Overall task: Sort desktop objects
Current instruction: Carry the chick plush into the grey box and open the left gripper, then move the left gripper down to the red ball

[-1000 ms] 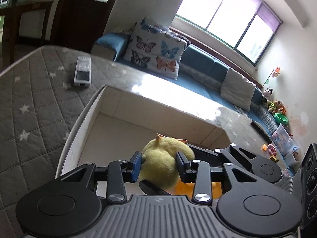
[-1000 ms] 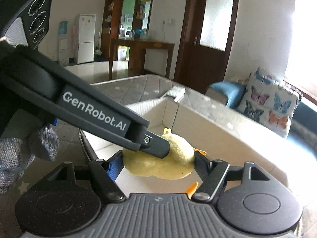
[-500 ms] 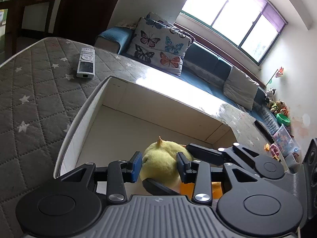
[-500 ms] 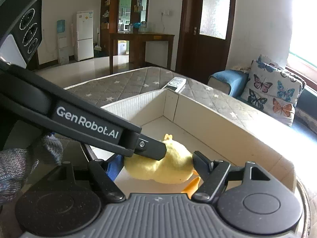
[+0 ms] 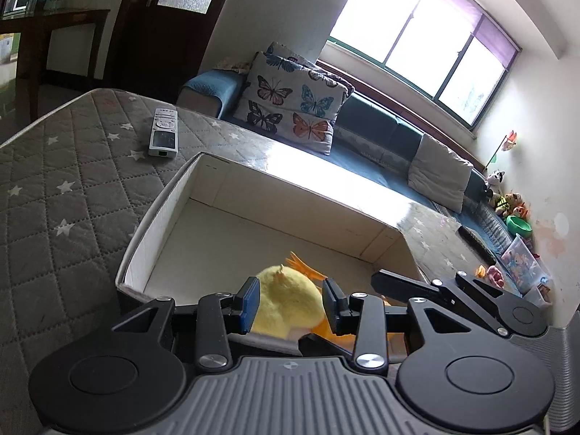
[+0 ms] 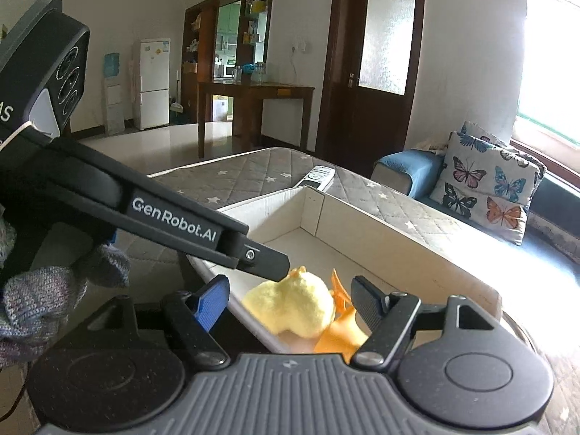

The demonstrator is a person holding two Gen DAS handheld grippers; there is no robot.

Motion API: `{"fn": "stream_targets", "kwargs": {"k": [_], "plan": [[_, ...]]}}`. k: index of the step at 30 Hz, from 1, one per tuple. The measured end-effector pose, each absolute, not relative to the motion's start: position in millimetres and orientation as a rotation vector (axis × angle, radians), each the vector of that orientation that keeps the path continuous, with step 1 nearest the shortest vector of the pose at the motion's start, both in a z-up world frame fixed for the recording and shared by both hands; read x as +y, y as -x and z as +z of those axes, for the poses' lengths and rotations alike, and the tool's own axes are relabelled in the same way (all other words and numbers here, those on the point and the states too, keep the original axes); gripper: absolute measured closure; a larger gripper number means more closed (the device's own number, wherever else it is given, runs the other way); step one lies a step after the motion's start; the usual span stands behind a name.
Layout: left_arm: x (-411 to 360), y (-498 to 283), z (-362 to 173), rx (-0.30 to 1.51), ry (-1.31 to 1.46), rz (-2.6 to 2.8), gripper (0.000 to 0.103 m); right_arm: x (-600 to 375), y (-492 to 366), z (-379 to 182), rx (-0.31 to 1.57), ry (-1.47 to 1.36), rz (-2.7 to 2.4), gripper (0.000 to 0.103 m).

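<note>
Left gripper (image 5: 288,304) closed on yellow plush duck (image 5: 286,306), down low in white box (image 5: 145,232). Right gripper (image 6: 290,299) wide open around the duck, both pads apart from it. Remote (image 5: 163,137) beside box.

A fuzzy yellow plush toy (image 5: 286,301) lies in a matt white cardboard box (image 5: 170,199) on quilted grey cloth (image 5: 54,181), between matt black plastic grippers, near a smooth plastic remote (image 5: 163,137).
</note>
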State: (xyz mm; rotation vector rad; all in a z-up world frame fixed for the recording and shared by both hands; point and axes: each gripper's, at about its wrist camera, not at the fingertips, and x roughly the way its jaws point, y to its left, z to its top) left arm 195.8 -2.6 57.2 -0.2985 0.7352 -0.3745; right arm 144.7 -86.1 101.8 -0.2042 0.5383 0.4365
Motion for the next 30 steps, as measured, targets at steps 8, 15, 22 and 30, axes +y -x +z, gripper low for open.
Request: {"fn": "stream_targets", "kwargs": {"k": [8,15,22,30], "plan": [[-5.0,-160.7,62.4,0.708,0.293,-0.368,0.063,-93.6,-106.2,102.5,0.536,0.198,0.444,0.028],[-7.9,-131.2,56.0,0.714,0.285,-0.358,0.063,-101.6,-68.4,94.4,0.546,0.187,0.463,0.029],[-9.8,-112.1,38.9,0.765,0.305,-0.352,0.063,-98.0,-39.5,82.2,0.566,0.189,0.478,0.035],[-13.4,-90.2,22.3,0.818,0.299,-0.362,0.063,-94.9,-21.1,65.4,0.607,0.204,0.486,0.036]]}}
